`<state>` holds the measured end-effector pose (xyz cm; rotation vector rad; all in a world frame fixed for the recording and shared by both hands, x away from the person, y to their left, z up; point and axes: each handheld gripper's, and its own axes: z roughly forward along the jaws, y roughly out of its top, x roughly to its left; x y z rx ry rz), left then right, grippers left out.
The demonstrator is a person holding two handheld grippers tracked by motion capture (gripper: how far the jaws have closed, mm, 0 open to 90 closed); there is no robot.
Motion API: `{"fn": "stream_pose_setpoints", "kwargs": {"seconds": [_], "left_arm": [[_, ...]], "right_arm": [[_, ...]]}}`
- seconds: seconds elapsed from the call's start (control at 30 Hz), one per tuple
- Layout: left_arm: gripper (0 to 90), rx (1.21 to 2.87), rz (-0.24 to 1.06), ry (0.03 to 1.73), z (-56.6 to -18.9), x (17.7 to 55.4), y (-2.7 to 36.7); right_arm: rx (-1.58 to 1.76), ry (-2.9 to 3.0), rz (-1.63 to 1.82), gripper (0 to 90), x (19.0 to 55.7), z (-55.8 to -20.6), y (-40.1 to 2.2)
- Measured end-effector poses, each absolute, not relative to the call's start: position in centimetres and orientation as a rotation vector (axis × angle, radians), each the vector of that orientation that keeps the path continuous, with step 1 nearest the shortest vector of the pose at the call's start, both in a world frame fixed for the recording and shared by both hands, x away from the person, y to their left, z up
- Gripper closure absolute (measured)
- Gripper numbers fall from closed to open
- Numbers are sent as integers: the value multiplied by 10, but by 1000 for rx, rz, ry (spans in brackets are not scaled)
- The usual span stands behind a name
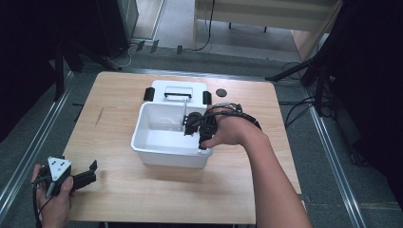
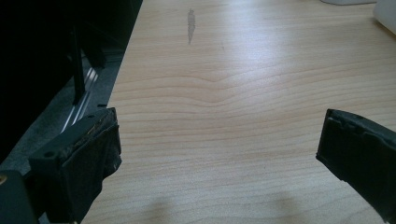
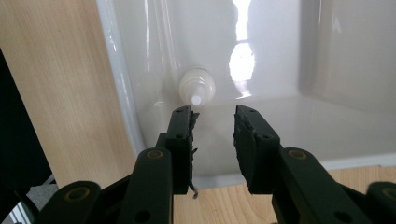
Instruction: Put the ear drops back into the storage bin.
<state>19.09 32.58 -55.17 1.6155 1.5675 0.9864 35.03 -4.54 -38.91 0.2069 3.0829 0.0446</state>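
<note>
- Forearm of the person's right side reaches from the bottom edge of the high view diagonally up to the middle of the desk [image 1: 119, 90], the hand [image 1: 233, 130] bent at the wrist over the right wall of a white tub [image 1: 164, 154].
- The right gripper [image 1: 186, 124] points leftward into the tub; a cable loops over the back of that hand.
- In the right gripper view its jaws stand apart with a plain gap between them and nothing held, the tips [image 3: 213, 122] poised just short of a small white capped bottle [image 3: 196, 87] lying in the tub's bottom against a wall.
- The left hand [image 1: 50, 192] rests at the near left corner of the desk, holding the left gripper [image 1: 92, 172], its grey three-cornered plate on top, pointing right.
- In the left gripper view the jaws are spread wide over bare wood, nothing between them.
- A white lid [image 1: 178, 91] with a black handle and black clips lies flat behind the tub, touching or just beside it; a small dark disc [image 1: 220, 92] sits to its right.
- In the high view the bottle is hard to make out inside the tub; the hand and gripper cover the tub's right wall.
- The bottle's body is foreshortened, so its length and label cannot be told.
</note>
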Motion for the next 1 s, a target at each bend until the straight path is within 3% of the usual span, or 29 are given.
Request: {"fn": "stream_pose_setpoints", "kwargs": {"seconds": [1.0], "left_arm": [[0,1621,993,1566,-552,191,325]], "right_arm": [[323,3033,100,680,346,-360,-99]]}}
